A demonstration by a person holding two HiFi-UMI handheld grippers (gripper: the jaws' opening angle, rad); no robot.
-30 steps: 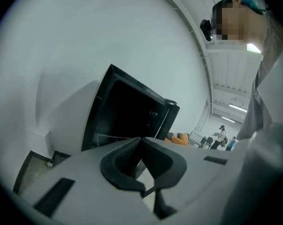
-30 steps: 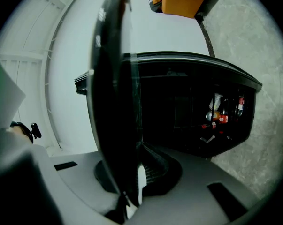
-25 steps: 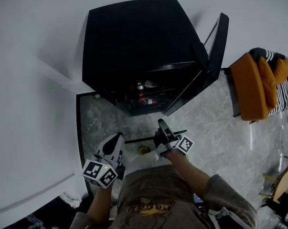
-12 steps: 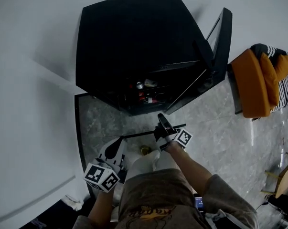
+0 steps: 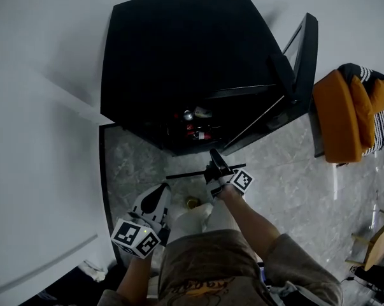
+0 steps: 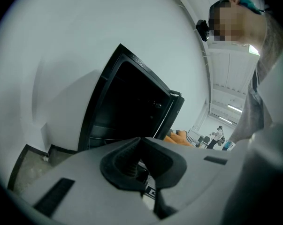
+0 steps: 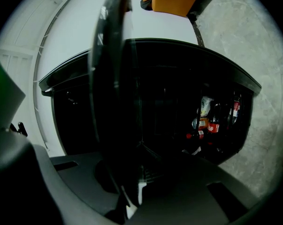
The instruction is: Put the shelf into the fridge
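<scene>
While the black, flat-topped fridge [image 5: 179,50] stands against the white wall with its door [image 5: 300,62] swung open to the right, the dark-framed, see-through flat shelf [image 5: 185,173] is held outside it, just in front of the open cavity and above the grey marbled floor [image 5: 287,171]. From the head view the shelf is seen edge-on, as a thin dark bar running left to right across the right tool [image 5: 215,163]. In the right gripper view the jaws of the right tool [image 7: 132,182] are seen closed on the shelf's lower edge, and its dark rim [image 7: 108,78] rises in a curve through the picture, with the fridge interior [image 7: 179,78] visible dimly through the panel. Red-labelled bottles and cans [image 7: 211,125] are seen low inside the fridge, towards the door side, and they are also made out in the head view [image 5: 195,131].

The left tool [image 5: 155,199] is held lower and to the left, well apart from the shelf, near the person's knee. In the left gripper view its black-padded jaws [image 6: 141,158] are seen brought together with nothing gripped between them, and the fridge [image 6: 127,107] is seen beyond them.

An orange cushion with striped fabric [image 5: 335,116] lies on the floor to the right of the door.
</scene>
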